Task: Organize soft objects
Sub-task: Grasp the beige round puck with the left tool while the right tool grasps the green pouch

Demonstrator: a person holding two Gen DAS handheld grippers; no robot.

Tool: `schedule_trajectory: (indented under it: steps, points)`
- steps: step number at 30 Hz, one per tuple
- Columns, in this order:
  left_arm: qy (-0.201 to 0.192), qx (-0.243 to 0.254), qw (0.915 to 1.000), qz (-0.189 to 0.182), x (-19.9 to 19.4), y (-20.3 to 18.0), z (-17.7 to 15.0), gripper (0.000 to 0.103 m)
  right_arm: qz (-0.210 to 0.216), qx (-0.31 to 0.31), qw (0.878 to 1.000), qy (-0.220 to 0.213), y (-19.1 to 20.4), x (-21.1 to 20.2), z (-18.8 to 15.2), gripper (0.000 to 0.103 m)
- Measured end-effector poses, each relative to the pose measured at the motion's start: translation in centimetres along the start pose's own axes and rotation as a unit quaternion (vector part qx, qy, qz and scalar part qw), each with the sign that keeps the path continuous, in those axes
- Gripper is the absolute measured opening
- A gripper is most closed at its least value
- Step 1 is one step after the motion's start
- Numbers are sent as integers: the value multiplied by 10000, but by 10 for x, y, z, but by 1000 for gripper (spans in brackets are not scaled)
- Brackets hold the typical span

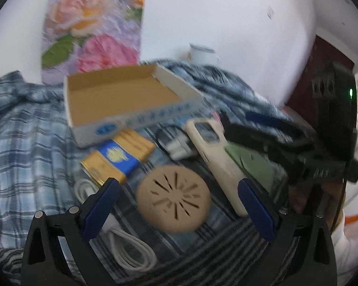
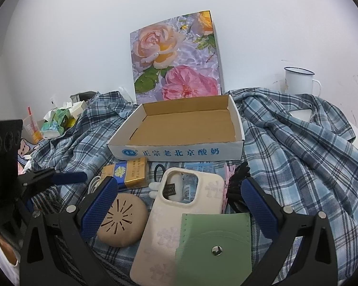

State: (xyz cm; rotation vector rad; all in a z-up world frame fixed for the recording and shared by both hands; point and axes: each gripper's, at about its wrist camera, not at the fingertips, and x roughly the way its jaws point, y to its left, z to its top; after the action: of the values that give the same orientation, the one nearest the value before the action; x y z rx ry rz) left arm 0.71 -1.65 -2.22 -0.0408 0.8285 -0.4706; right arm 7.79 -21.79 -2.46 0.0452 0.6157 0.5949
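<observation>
Two open claws flank round tan slotted pad on plaid cloth.

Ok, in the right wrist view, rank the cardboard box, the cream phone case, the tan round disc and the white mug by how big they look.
1. cardboard box, clearly largest.
2. cream phone case, though it lies nearer the camera, which inflates it.
3. tan round disc.
4. white mug, smallest as seen, but it stands farthest back, so its true size against the disc is unsure.

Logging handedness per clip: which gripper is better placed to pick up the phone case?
Right gripper, likely: its open fingers straddle the phone case. The left gripper, also open, frames the round tan disc instead.
</observation>
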Motion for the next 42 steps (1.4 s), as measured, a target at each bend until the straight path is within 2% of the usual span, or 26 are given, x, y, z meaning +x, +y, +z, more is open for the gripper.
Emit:
schedule_trajectory:
  steps: [2, 4, 8, 15, 23, 33, 38, 42]
  points:
    - [253, 69, 9996, 36, 9, -3, -2, 93, 2, 8, 10000, 13, -1, 1, 0, 103]
    - [425, 93, 9989, 154, 17, -4, -4, 90, 2, 18, 10000, 36, -1, 2, 0, 103]
    - [652, 153, 9974, 276, 28, -6, -5, 89, -4, 23, 10000, 89, -2, 5, 0, 103]
    - [1005, 390, 9917, 700, 46, -12, -7, 89, -13, 22, 9999, 128, -3, 6, 0, 103]
    - [844, 401, 9936, 642, 41, -12, -5, 78, -24, 18, 9999, 164, -2, 7, 0, 103]
    - [520, 278, 9975, 401, 21, -10, -6, 73, -1, 62, 9999, 129, -4, 6, 0, 103]
    - [311, 182, 9990, 277, 13, -8, -5, 73, 263, 169, 9995, 100, -13, -8, 5, 103]
    - [177, 156, 9994, 242, 9, -8, -4, 73, 121, -7, 9995, 294, -23, -23, 6, 103]
